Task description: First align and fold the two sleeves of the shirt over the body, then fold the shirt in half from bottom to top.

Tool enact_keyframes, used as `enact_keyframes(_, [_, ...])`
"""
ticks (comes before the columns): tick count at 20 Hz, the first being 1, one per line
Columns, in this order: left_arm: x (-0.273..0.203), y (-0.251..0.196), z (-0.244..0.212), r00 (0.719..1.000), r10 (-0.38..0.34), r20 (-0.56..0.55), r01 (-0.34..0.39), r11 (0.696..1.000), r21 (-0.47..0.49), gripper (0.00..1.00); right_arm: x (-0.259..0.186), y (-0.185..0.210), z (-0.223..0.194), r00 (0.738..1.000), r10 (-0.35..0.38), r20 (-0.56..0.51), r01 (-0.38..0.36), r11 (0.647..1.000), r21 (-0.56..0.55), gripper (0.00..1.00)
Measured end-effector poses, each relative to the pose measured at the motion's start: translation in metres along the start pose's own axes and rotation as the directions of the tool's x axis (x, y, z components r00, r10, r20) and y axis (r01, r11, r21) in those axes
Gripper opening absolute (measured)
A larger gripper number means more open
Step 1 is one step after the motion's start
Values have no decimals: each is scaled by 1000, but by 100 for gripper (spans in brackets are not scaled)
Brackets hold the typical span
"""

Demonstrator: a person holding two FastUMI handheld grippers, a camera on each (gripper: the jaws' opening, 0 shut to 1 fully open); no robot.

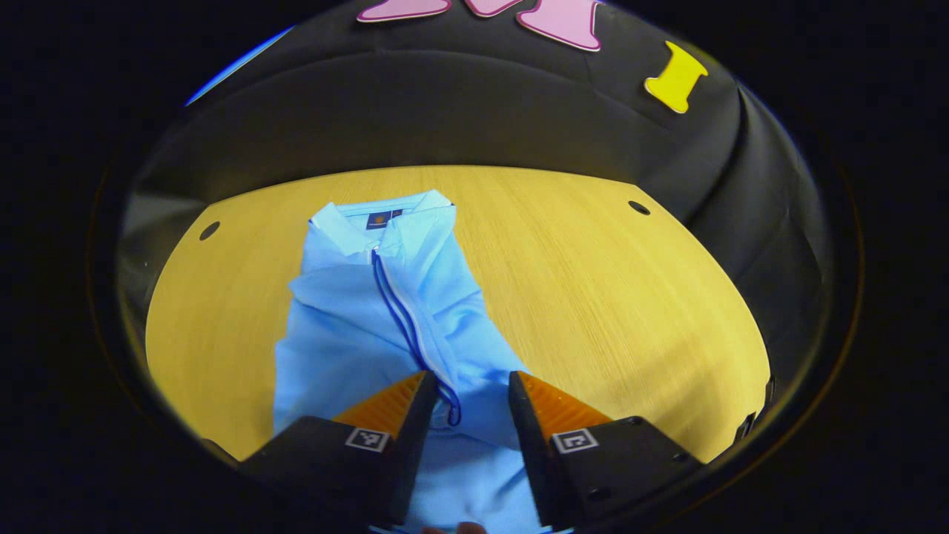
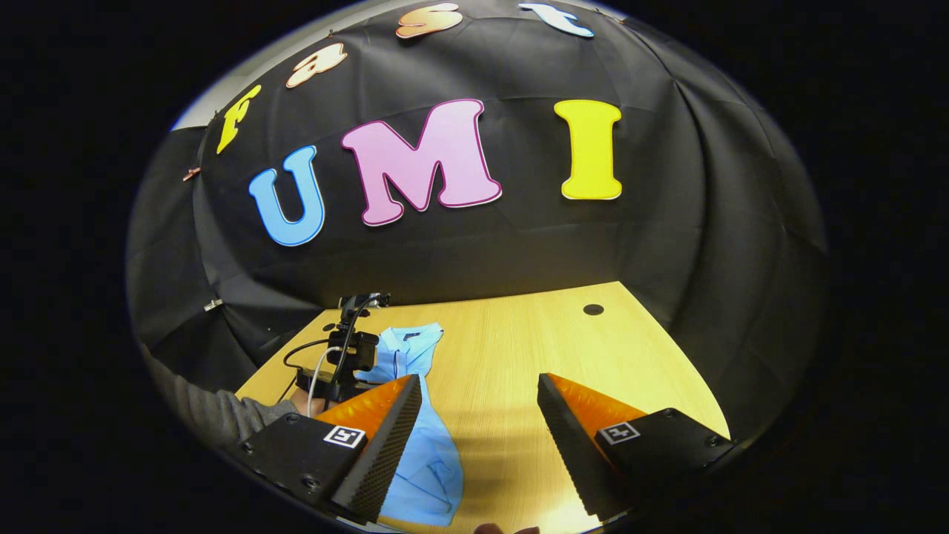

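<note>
A light blue shirt (image 1: 385,326) lies on the wooden table (image 1: 593,297), its collar (image 1: 382,215) at the far end and its body running toward the near edge. Both sleeves are already folded in over the body, so the garment forms a narrow strip, with a dark-trimmed edge (image 1: 411,326) running down its middle. In the left gripper view, the left gripper (image 1: 471,393) hovers over the near part of the shirt with its fingers spread apart, one on each side of the dark trim; it holds nothing, and whether the tips touch the cloth cannot be told. In the right gripper view, the right gripper (image 2: 478,397) is also released, its fingers wide apart above bare table to the right of the shirt (image 2: 426,445). The left finger (image 2: 378,437) of that gripper overlaps the shirt's right edge in the picture. Farther off in the same view, the other gripper (image 2: 348,352) shows with its cables above the shirt's left side, and a grey sleeve (image 2: 215,415) reaches in from the near left.
</note>
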State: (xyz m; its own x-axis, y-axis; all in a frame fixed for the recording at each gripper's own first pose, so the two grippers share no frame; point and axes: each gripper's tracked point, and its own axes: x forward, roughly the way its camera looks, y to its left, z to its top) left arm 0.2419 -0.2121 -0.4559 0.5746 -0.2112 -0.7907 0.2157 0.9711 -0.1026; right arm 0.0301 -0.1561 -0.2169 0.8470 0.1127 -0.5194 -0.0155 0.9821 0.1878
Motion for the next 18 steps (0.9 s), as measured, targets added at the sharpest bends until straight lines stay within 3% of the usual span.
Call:
enact_keyframes(4, [-8,2,3,999,39,28,-40,999,33,87,-1,7,1,1000,10,-1,-10,1000,-11,98])
enact_keyframes(6, [-17,8,7,996,74,51,-77,995,68,92,-2,9,2,1000,12,-3,-12,1000,-14,98])
enact_keyframes(7, [-25,10,10,993,89,73,-95,992,84,89,-3,11,1,1000,12,-3,-12,1000,-16,98])
enact_keyframes(8, [-35,11,13,991,91,97,-100,991,92,93,-5,13,1,1000,11,-5,-11,1000,-19,98])
enact_keyframes(13, [-118,22,16,975,83,204,-99,993,68,93,-15,28,-12,999,35,-30,-36,998,-52,98])
enact_keyframes(18, [-202,55,-29,971,109,214,-110,994,-8,93,-28,45,-72,987,66,-146,-87,986,-145,98])
